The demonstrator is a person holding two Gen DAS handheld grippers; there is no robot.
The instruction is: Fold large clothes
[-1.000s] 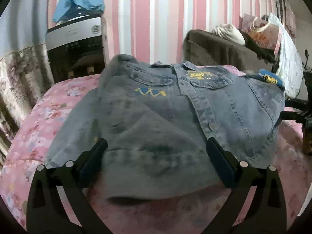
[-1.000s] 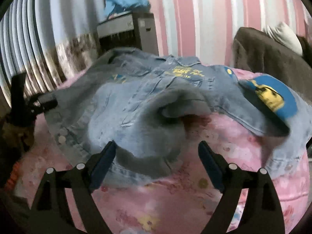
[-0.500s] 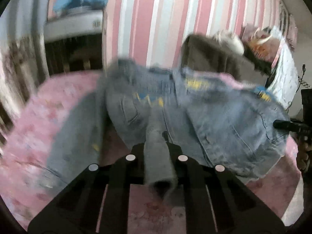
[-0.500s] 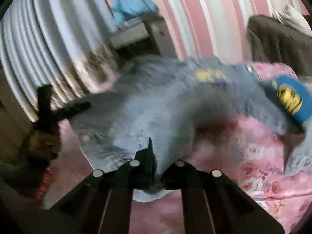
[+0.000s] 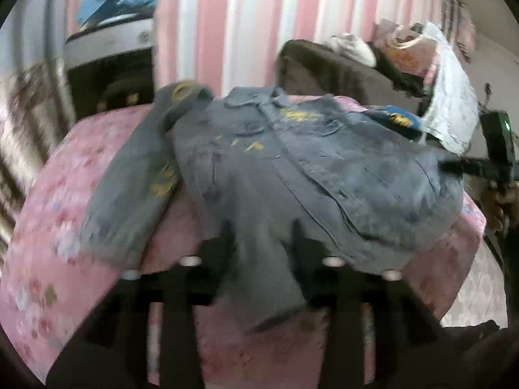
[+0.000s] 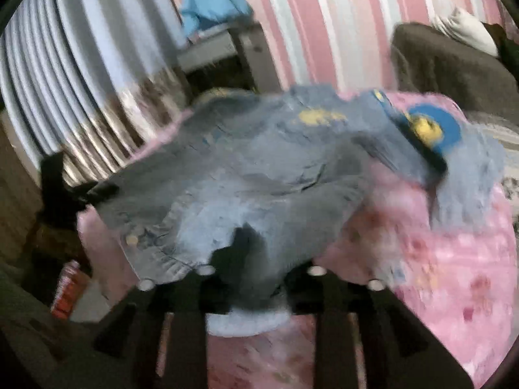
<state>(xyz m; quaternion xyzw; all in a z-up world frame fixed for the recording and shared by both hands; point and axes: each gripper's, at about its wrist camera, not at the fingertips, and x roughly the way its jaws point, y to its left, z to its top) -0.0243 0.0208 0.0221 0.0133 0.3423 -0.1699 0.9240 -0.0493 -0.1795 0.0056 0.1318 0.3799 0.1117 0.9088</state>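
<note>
Both grippers were matte black: the left gripper (image 5: 261, 243) and right gripper (image 6: 259, 256) each had two flat fingers on angled struts, with four round silver screw heads across each frame.

A blue denim jacket (image 5: 292, 168) lies front side up across a pink flowered bed (image 5: 48, 227), its collar toward the striped wall and its hem toward the cameras. Yellow embroidery marks both chest panels, and a row of buttons runs down the placket. One sleeve stretches along the bed on the left of the left wrist view. The other sleeve, seen in the right wrist view, carries a round blue and yellow patch (image 6: 428, 129). The hem is bunched and lifted at two places.
</note>
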